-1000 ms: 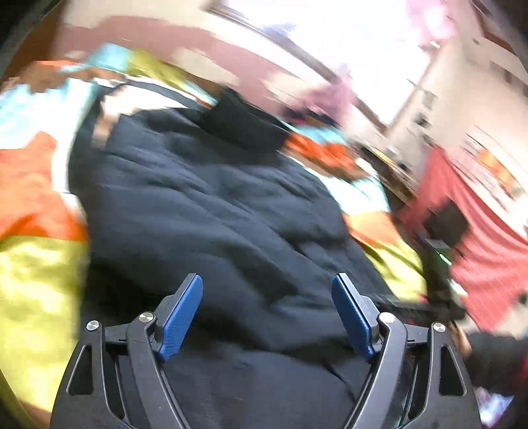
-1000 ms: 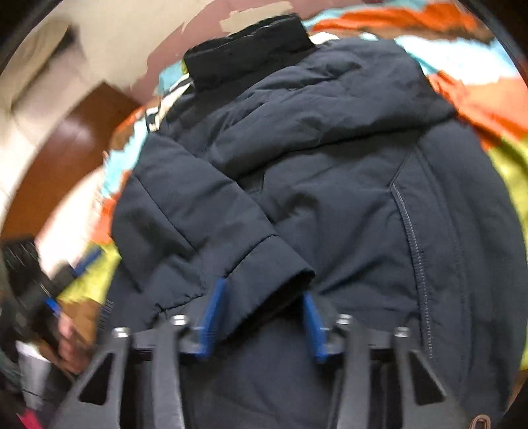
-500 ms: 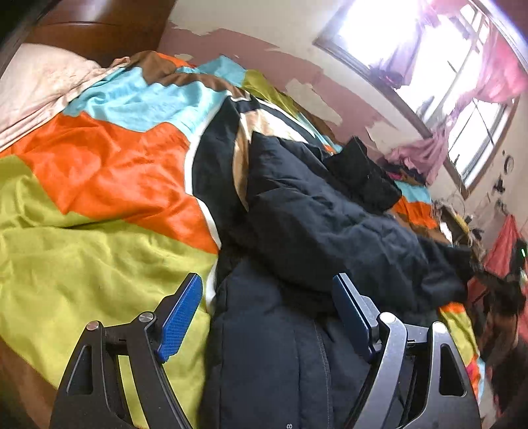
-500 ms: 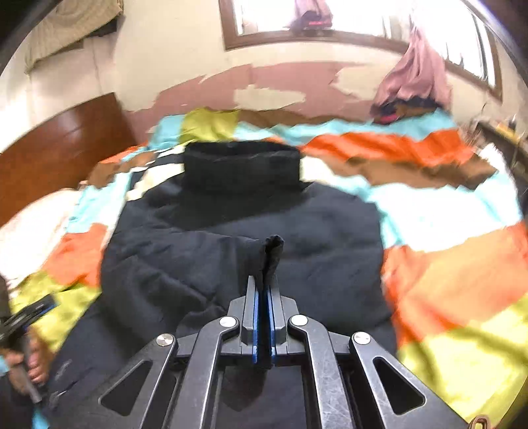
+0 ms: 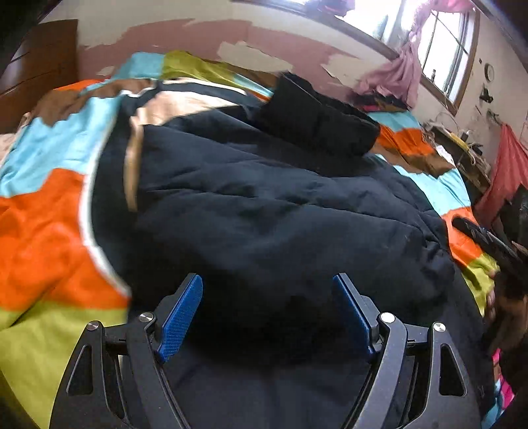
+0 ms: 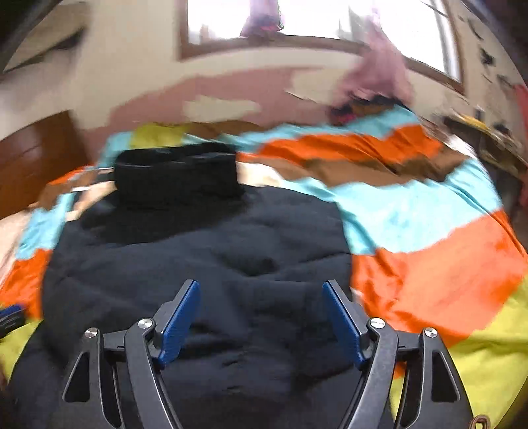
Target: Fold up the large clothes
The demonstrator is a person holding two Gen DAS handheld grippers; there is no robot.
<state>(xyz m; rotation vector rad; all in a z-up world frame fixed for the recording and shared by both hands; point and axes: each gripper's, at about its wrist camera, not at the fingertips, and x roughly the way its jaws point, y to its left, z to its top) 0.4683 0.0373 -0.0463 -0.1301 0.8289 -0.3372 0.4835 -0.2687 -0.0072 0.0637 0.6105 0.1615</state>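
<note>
A large dark navy padded jacket [image 5: 264, 204] lies spread on a bed, its black collar [image 5: 316, 112] at the far end. My left gripper [image 5: 267, 310] is open and empty, hovering over the jacket's near part. In the right wrist view the jacket [image 6: 198, 264] fills the middle, its collar [image 6: 178, 175] at the far end. My right gripper [image 6: 260, 313] is open and empty just above the jacket's body. The right wrist view is blurred by motion.
The bedspread [image 5: 43, 224] has orange, cyan, lime and brown patches [image 6: 429, 270]. A wooden headboard [image 5: 36, 69] stands at the left. The wall has a window [image 6: 297, 19], with pink cloth [image 5: 396, 72] hanging by it. The other gripper's dark shape [image 5: 488, 244] shows at the right edge.
My right gripper was shut on a fold of the jacket's sleeve half a second ago; it has let go and now stands open. My left gripper stayed open and swung right over the jacket.
</note>
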